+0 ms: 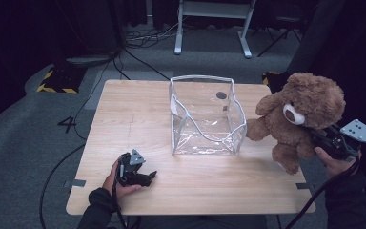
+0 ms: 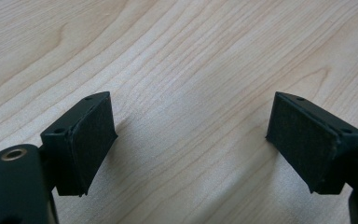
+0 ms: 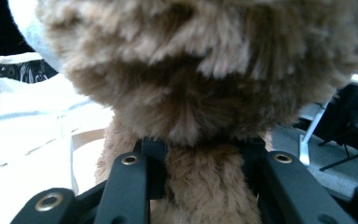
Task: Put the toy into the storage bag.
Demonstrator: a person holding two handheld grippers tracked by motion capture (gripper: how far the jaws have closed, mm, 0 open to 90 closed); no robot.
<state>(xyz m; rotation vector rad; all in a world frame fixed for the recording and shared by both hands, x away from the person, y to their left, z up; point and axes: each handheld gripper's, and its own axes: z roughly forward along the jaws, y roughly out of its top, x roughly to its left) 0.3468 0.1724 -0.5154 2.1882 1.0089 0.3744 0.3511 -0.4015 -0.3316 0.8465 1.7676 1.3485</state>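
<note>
Right tool (image 1: 325, 138) clamped on the teddy bear (image 1: 299, 114), held aloft at the table's (image 1: 124, 119) right edge, beside the clear bag (image 1: 205, 114). Left tool (image 1: 140, 177) rests wide open (idle). Carry the bear above the rim, centre it, then lower.

Left tongs (image 1: 145, 177) low, jaws wide apart, right tongs (image 3: 204, 186) raised, jaws clamped.
</note>
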